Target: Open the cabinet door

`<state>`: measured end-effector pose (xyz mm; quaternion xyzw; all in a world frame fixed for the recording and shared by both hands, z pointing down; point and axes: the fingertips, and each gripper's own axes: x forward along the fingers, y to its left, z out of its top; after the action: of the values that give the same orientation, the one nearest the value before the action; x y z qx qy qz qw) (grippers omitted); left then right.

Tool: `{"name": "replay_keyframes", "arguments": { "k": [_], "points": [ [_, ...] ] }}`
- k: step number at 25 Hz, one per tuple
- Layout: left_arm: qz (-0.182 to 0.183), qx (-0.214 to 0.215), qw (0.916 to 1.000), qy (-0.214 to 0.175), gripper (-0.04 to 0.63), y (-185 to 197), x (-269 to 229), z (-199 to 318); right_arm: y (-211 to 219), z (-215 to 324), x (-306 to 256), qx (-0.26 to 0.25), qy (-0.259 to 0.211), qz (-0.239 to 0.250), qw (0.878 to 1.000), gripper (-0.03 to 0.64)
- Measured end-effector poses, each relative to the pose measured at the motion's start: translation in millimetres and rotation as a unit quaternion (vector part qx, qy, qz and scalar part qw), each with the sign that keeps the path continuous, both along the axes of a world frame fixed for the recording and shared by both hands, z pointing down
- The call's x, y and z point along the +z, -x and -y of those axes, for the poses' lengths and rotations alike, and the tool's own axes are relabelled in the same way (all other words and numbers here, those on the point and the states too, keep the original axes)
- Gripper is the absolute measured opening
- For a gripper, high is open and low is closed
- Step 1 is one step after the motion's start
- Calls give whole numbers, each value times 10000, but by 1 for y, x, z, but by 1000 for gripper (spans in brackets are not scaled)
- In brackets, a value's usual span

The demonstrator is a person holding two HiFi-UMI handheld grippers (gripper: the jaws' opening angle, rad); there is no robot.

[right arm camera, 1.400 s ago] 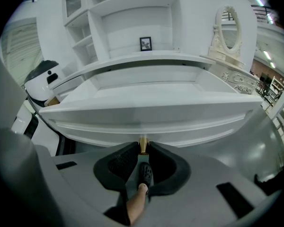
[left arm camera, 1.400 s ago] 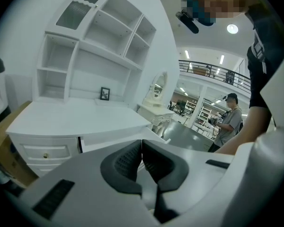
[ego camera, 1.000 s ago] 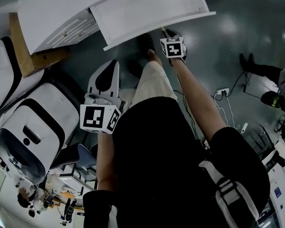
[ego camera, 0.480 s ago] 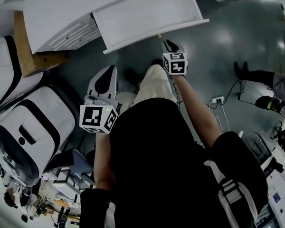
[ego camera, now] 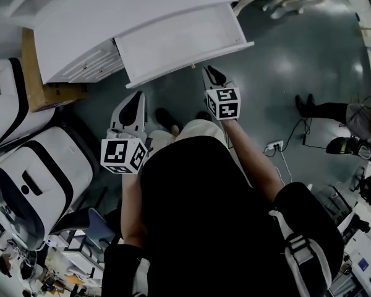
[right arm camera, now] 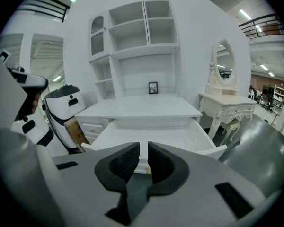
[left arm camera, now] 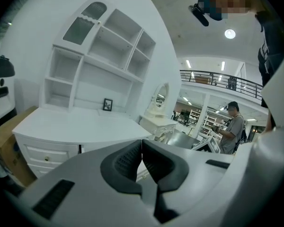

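The white cabinet point(ego camera: 105, 17) has a wide drawer point(ego camera: 179, 42) pulled out toward me, and the drawer point(right arm camera: 151, 138) looks empty inside. My right gripper point(ego camera: 208, 74) hangs just in front of the drawer's front edge without touching it. Its jaws are closing, and only a narrow gap with nothing in it is left at the right gripper point(right arm camera: 143, 148). My left gripper point(ego camera: 131, 101) floats lower left of the drawer, apart from it. In the left gripper view the left gripper point(left arm camera: 141, 144) is shut and empty, pointing at the cabinet point(left arm camera: 71, 126) and its open shelves point(left arm camera: 104, 56).
Two white rounded machines point(ego camera: 37, 178) and a cardboard box point(ego camera: 40, 82) stand left of the cabinet. A white dressing table with a mirror point(right arm camera: 225, 96) is to its right. Cables and a power strip point(ego camera: 275, 146) lie on the dark floor. A person point(left arm camera: 233, 126) stands further off.
My right gripper has drawn back from under the drawer's front edge toward my body. The left gripper has shifted slightly up. The drawer stays pulled out.
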<state>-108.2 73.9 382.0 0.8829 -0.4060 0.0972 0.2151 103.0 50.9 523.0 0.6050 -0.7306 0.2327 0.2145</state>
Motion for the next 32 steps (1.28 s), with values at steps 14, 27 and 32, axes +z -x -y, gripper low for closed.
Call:
{"name": "replay_keyframes", "arguments": {
  "k": [14,27,32],
  "points": [
    [-122,53,9996,-266,23,-34,-26,8,-4,-13,-125,-373,-905,787,9921,51],
    [-231,47,9978,-622,23,-13,-60,12,14,-15,-212,-713,-1978,1217,9700,18],
    [-223,53,9975,-671,23,0,-63,15,30,-15,-220,-837,-2096,1184,9670,17]
  ]
}}
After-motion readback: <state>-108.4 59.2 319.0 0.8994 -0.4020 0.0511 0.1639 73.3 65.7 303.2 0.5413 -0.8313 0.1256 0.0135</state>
